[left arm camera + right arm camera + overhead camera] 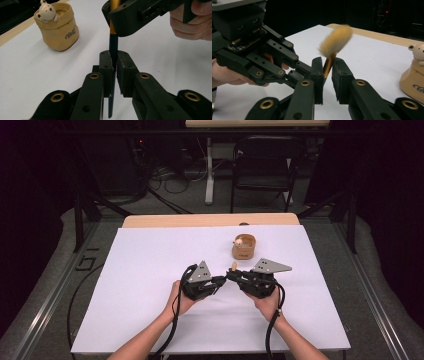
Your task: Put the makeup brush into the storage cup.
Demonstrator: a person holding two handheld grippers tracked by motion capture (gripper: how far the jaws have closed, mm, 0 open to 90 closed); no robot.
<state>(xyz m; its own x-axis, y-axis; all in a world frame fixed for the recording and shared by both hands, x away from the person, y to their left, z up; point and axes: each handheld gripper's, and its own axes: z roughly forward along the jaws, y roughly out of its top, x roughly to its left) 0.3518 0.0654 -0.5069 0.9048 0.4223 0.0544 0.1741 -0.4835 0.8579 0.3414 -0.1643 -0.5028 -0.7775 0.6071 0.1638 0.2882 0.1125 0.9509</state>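
A makeup brush with tan bristles (335, 40), a gold ferrule (328, 65) and a dark handle (113, 46) hangs between both grippers over the white sheet (145, 270). My left gripper (113, 63) is shut on the dark handle. My right gripper (327, 70) is shut on the gold ferrule just below the bristles. In the high view the two grippers meet tip to tip, left gripper (223, 279) and right gripper (233, 275), with the bristle tip (233, 266) sticking up between them. A tan brush holder (244, 248) with a small bear figure (46, 12) on its rim stands just beyond them.
The white sheet covers a wooden table whose far edge (210, 220) shows behind the holder. A dark chair (265, 160) and cables stand on the floor beyond. Cables trail from both grippers toward the near edge.
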